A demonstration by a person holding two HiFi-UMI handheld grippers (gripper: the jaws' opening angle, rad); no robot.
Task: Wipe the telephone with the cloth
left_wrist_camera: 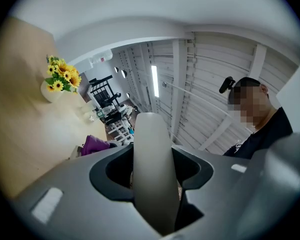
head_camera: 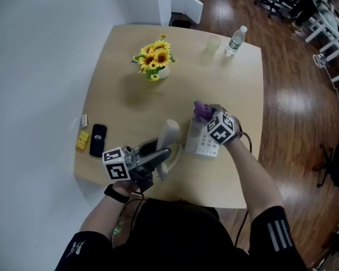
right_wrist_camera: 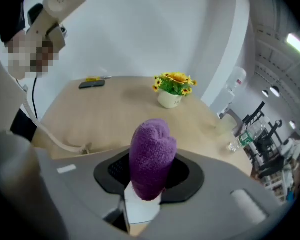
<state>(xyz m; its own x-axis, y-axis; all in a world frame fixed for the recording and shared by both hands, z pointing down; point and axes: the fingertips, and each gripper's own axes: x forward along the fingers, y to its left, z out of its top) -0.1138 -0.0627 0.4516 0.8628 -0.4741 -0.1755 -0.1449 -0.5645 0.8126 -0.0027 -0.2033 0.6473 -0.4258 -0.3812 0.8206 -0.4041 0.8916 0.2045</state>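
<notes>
In the head view, the left claw (head_camera: 158, 156) is clamped on the telephone's pale handset (head_camera: 168, 135), which is held up off the bench (head_camera: 237, 89). The right claw (head_camera: 204, 116) is closed on the purple cloth (head_camera: 200, 110) at the far end of the telephone base (head_camera: 207, 144), which sits near the bench's front edge. Only the right gripper view shows the pale cord (right_wrist_camera: 54, 140) trailing over the bench, and only the head view shows the base's button grid. In the left gripper view the handset fills the gap between the jaws, with its lower end cut off. Whether the cloth touches the base is hard to tell; a white patch sits just beneath it in the right gripper view. The sunflowers (head_camera: 154, 56), a bottle (head_camera: 235, 40) and a dark mobile phone (head_camera: 98, 140) stand well apart from the telephone.
</notes>
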